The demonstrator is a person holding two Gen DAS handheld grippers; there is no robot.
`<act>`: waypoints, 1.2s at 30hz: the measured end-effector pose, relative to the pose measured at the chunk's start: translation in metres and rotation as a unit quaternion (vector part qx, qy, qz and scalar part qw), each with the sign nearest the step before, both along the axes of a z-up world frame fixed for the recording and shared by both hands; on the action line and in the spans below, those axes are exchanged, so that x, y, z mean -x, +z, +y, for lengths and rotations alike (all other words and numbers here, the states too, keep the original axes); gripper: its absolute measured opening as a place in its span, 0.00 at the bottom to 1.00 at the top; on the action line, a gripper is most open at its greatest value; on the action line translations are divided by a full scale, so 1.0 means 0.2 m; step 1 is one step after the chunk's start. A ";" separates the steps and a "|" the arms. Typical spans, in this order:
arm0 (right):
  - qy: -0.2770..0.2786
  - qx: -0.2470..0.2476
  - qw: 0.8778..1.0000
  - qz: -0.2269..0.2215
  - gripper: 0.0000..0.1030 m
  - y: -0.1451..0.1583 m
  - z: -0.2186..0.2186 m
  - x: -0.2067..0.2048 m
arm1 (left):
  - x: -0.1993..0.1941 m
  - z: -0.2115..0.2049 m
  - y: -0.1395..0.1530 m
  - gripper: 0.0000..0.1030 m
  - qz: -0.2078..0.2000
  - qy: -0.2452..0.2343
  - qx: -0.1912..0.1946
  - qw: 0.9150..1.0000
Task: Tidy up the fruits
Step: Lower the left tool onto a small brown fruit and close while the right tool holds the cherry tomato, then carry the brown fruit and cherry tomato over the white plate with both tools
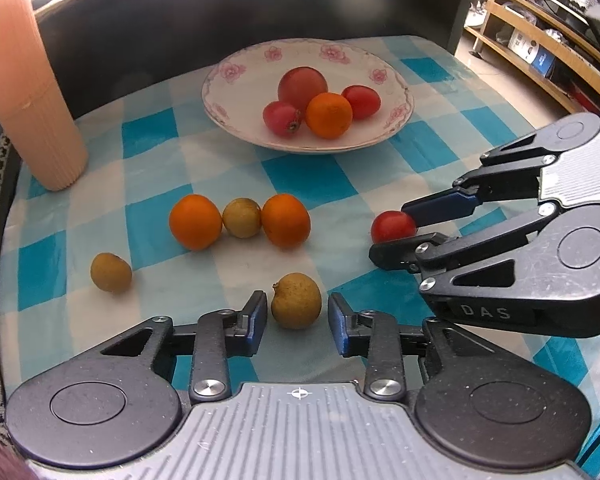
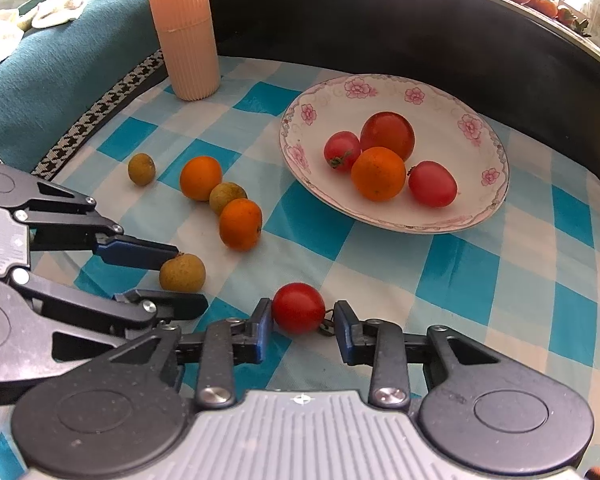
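Left wrist view: plate (image 1: 220, 80) near table's far edge holds four fruits; six left. Left gripper (image 1: 297, 322) open around longan (image 1: 296, 300); right gripper (image 2: 303, 330) barely open around tomato (image 2: 298, 307).

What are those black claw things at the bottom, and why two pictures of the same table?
Those claws are two-finger grippers a person holds, one per hand. Each carries a camera looking along its fingers, so you get two views.

The left gripper straddles a small brown fruit, with a gap on each side. The right gripper sits around a red tomato, one finger touching; neither is lifted.

On the checked cloth lie two more brown fruits and two oranges. The flowered plate already holds three tomatoes and an orange. A ribbed peach cup stands nearby.
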State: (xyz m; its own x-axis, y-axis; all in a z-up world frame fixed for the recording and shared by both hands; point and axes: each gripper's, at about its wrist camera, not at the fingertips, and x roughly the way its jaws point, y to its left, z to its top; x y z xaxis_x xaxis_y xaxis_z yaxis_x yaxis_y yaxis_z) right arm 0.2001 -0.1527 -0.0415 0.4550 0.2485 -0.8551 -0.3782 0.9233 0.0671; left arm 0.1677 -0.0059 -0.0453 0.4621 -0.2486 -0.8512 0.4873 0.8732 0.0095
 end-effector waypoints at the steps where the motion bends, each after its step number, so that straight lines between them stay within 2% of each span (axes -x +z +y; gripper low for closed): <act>1: 0.000 0.000 1.000 0.001 0.47 0.00 0.00 0.00 | 0.00 0.00 0.00 0.41 -0.001 -0.001 -0.002 1.000; 11: 0.000 -0.001 1.000 0.004 0.48 -0.01 0.00 0.00 | 0.00 0.00 0.00 0.41 -0.004 0.001 0.001 1.000; 21: 0.003 0.002 1.000 0.008 0.46 0.00 0.01 0.01 | 0.02 0.01 0.04 0.36 -0.007 0.002 0.009 1.000; 27: -0.003 0.003 1.000 0.006 0.46 0.02 0.00 0.06 | 0.00 -0.01 0.00 0.36 0.001 0.012 0.006 1.000; 33: -0.016 0.006 1.000 0.007 0.46 0.03 -0.02 0.10 | 0.02 -0.03 0.00 0.43 -0.012 0.014 0.007 1.000; 36: -0.022 0.005 1.000 0.005 0.46 0.05 -0.03 0.12 | 0.02 -0.03 0.00 0.40 -0.014 0.019 0.002 1.000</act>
